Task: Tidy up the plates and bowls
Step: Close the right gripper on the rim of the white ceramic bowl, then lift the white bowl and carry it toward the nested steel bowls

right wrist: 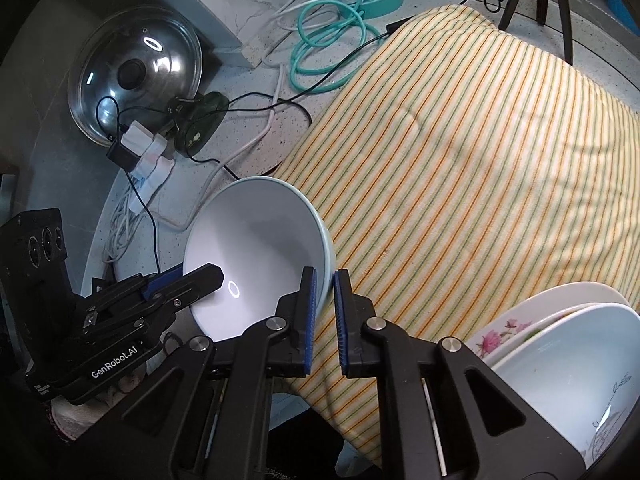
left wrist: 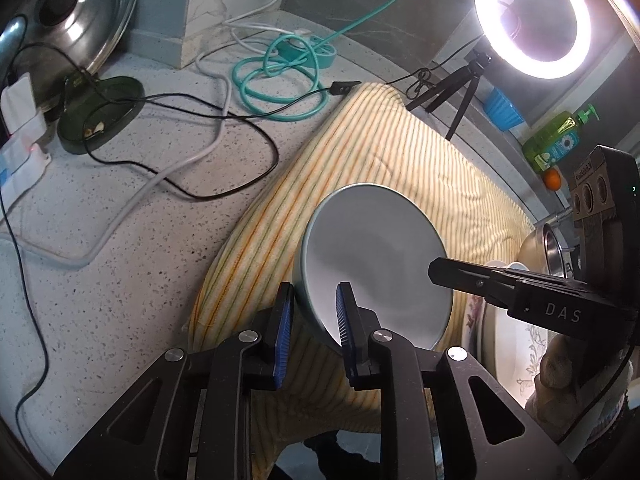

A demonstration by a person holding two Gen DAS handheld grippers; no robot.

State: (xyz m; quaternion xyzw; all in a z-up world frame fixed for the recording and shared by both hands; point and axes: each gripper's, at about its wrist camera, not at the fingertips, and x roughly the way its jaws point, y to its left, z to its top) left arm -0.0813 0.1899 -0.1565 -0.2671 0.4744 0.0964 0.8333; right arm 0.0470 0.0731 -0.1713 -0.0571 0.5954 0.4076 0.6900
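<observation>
The left gripper [left wrist: 314,332] has its blue-padded fingers [left wrist: 283,320] pinching the near rim of the pale blue-grey ceramic bowl [left wrist: 372,264], one pad outside the wall and one inside. The right gripper [right wrist: 325,318] does the same at the opposite rim, its fingers [right wrist: 310,312] drawn in tight on the thin wall. The bowl hangs tilted between the two grips, above the yellow striped cloth [right wrist: 460,160] spread over the speckled stone worktop [left wrist: 120,240].

The main risk, as I judge it, is slippage. Each grip takes only a narrow strip of smooth glazed rim, and the bowl's weight sits away from both pinch points. If the two hands drift apart, or one rolls without the other, the rim could twist out of a pad, and the bowl would drop onto the cloth or swing.

Just beside the bowl, on the right gripper's side, stands a stack of white flower-patterned plates and bowls [right wrist: 560,360]. A careless sweep that way could knock ceramic against ceramic and chip a rim.

Beyond the bowl, off the cloth's far edge, loose black, white and teal cables [left wrist: 256,80] trail across the worktop near a steel pot lid [right wrist: 136,76]. A bowl set down there would rock on them.
</observation>
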